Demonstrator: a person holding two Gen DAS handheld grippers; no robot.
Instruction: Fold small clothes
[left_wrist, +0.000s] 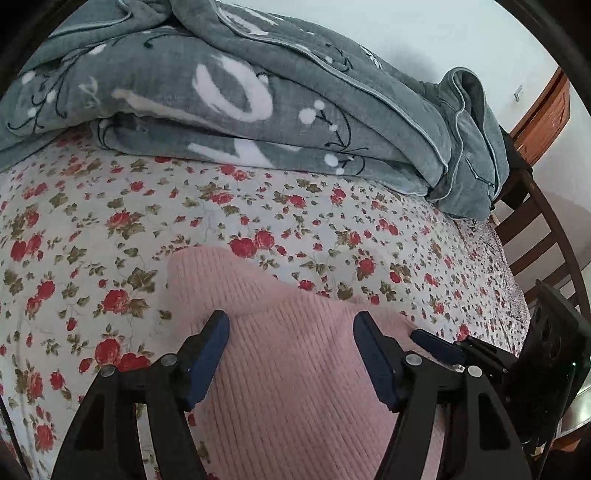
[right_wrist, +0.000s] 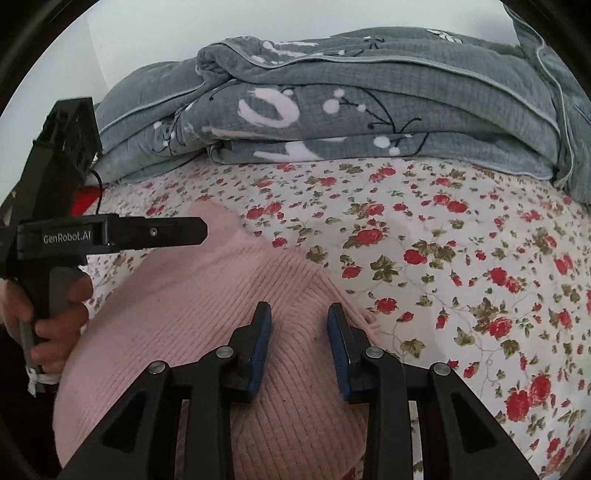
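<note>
Pink ribbed knitwear, one small sweater (left_wrist: 280, 354), lay right under both tools on the flowered bedsheet (left_wrist: 92, 229), filling the space beneath and ahead of their fingers. On the left gripper (left_wrist: 291, 325) the jaws stood well apart, with sweater below the gap and neither pad pressing on it; nothing was held. On the right gripper (right_wrist: 300, 317) the jaws were narrower but plainly parted, the knit visible between the blue pads (right_wrist: 261, 332) without being pinched, so it too carried nothing. A raised hump of sweater sat just ahead of the left tool's fingertips, and a folded edge ran off ahead and to the right of the right tool's tips.

My reading is that a fold was being set up or had just been laid: both tools were over the garment with no grip taken. The next move would call for each tool to go down to an edge or corner, close on one layer of knit only, and lift it evenly so the soft fabric did not bunch.

Counted: one pink sweater, two grippers, one hand (right_wrist: 55, 310) visible on the left tool's handle in the right view, one grey patterned blanket (left_wrist: 240, 110) heaped well beyond the fingertips, and one wooden chair (left_wrist: 532, 236) off to the left tool's right.
</note>
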